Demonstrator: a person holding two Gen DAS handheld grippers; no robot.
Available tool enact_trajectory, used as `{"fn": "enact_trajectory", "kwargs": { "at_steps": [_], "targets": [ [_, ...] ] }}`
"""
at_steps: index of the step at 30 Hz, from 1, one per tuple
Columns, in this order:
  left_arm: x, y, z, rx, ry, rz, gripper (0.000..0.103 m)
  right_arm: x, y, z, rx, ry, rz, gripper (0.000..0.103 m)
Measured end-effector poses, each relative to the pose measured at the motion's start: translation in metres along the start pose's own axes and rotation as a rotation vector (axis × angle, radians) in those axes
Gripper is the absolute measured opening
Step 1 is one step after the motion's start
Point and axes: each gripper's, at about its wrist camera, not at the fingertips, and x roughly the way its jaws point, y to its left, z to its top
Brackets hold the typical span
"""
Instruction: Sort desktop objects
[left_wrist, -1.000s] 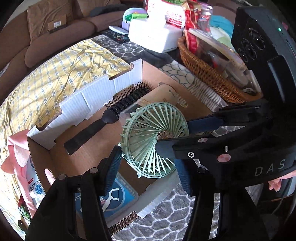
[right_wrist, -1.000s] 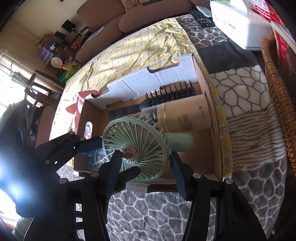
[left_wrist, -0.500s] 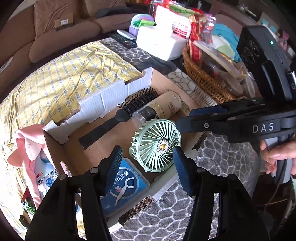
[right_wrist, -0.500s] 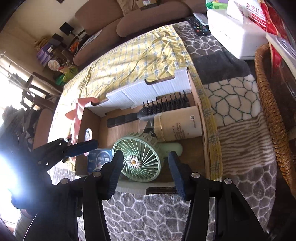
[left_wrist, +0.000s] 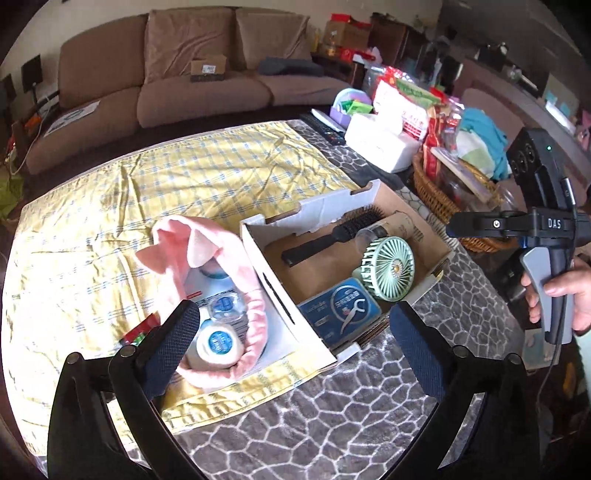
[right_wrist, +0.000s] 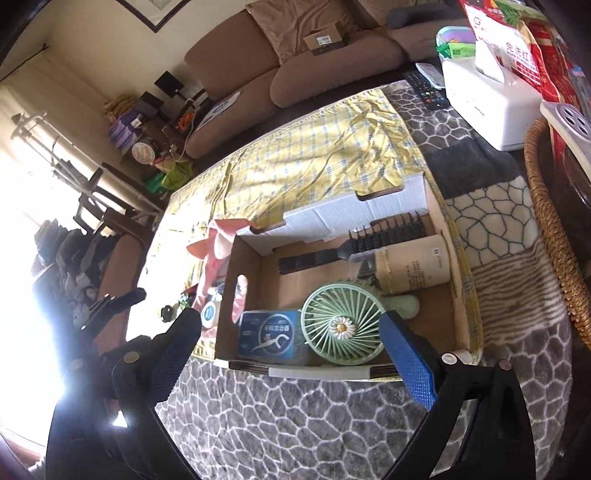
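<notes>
Both grippers, left gripper (left_wrist: 291, 336) and right gripper (right_wrist: 291, 350), are hanging empty, jaws just sprung wide apart, while the green fan (left_wrist: 388, 266) is lying inside the cardboard box (left_wrist: 280, 295) beside the hairbrush (left_wrist: 332, 236).

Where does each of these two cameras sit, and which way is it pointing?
Left wrist: on the left gripper, looking down over the pink headband and cardboard box; its open blue-padded fingers show, plus the right hand.
Right wrist: on the right gripper, looking down into the box; its open fingers show, the left gripper at the left edge.
Shared: green fan, hairbrush, blue floss box.
</notes>
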Motion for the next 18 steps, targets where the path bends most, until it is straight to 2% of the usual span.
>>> {"fn": "enact_trajectory", "kwargs": {
  "at_steps": [3,6,10,14,18],
  "targets": [
    [-0.028,0.038,-0.017,-0.061,-0.024,0.015,0.103,0.007,0.029,-0.005,-0.039,-0.003,0.028,0.100],
    [-0.050,0.077,-0.045,-0.112,-0.058,0.063,0.103,0.018,0.057,-0.008,-0.062,-0.016,0.041,0.100],
    [-0.059,0.124,-0.084,-0.211,-0.039,0.112,0.103,0.041,0.095,-0.010,-0.116,-0.005,0.067,0.100],
    [-0.053,0.146,-0.112,-0.245,-0.022,0.123,0.103,0.074,0.133,-0.018,-0.180,0.053,0.073,0.100],
    [-0.043,0.155,-0.123,-0.247,-0.021,0.124,0.103,0.104,0.158,-0.030,-0.201,0.081,0.106,0.100]
  ]
}}
